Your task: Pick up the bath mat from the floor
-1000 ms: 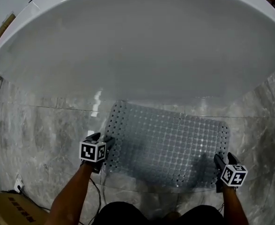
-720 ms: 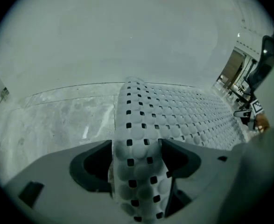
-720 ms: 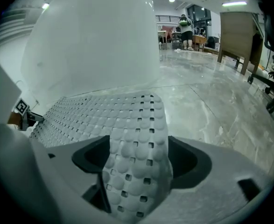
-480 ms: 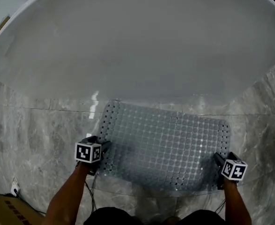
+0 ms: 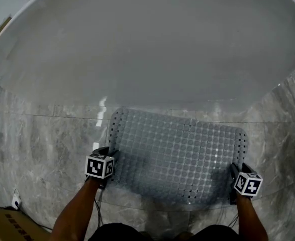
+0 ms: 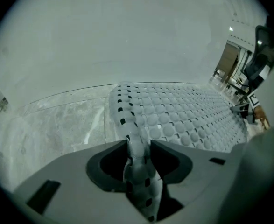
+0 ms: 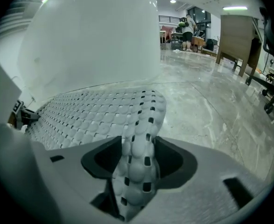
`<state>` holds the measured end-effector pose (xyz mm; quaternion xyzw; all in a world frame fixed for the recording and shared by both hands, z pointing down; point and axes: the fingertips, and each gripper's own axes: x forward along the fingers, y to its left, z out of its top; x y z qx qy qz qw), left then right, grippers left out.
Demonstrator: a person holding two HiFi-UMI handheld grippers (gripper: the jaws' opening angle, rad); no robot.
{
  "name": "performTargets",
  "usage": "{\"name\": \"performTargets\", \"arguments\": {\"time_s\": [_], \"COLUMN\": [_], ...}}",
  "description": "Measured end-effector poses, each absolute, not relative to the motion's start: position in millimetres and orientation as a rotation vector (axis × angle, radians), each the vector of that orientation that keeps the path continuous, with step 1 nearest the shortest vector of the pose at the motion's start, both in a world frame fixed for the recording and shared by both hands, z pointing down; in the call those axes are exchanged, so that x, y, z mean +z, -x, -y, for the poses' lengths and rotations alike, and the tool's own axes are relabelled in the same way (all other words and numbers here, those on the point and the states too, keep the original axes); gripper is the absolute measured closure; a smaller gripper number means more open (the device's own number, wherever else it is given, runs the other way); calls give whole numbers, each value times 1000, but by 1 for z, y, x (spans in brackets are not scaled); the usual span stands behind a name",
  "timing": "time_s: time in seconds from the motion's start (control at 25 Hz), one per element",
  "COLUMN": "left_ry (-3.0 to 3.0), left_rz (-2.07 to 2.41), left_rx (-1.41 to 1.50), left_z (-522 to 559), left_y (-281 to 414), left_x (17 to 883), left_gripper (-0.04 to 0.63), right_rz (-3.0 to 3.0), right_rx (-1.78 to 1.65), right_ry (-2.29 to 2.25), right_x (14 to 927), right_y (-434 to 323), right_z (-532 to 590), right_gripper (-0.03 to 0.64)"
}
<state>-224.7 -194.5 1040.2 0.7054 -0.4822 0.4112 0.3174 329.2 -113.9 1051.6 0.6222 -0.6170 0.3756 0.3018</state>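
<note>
Translucent grey rubber, dimpled all over and perforated along its border: the bath mat (image 5: 177, 157) lies on the marble-patterned floor (image 5: 41, 144) directly in front of the white bathtub (image 5: 147, 44). Its far long edge is close to the tub's base. Most of the mat lies flat, and only its two short ends are raised and bunched.

Left gripper (image 6: 137, 155): located at the mat end toward the tub's left side. Its jaws have just been closing and now pinch the perforated border, which stands folded into a narrow ridge between the pads. The left marker cube (image 5: 99, 166) sits on the gripper's side away from the tub.

Right gripper (image 7: 136, 160): located at the opposite mat end, toward the tub's right side. Its jaws have likewise just been closing and clamp a thicker fold of the border, with the pads pressing on both faces. The right marker cube (image 5: 248, 184) also sits on the side away from the tub.

Both grippers point steeply down toward the floor and the tub base.
</note>
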Motion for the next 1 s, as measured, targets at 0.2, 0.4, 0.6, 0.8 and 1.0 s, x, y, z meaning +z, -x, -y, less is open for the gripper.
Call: {"name": "performTargets", "arguments": {"time_s": [0.2,0.4,0.6,0.8,1.0], "left_ry": [-1922,-1987,-2021,-2054,-2063], "left_rz": [1251,1234,1217,1217,1223], "left_rx": [1074,965,865,785,726], "left_z": [193,191,188,181,171], "left_y": [216,208,200,191,186], "left_x": [1034,1015,993,964,938], "left_gripper": [485,514,528,534,534], "right_rz": [1695,1790,1900,1978,2044], "right_rx": [973,1000,997,960,924], "right_ry": [-1593,-1603,-1607,-1592,-1561], "right_x": [1043,1025,997,964,928], "right_y": [-309,-301,-294,-285,-273], "right_z": [118,118,119,121,123], "right_gripper": [528,566,569,571,571]}}
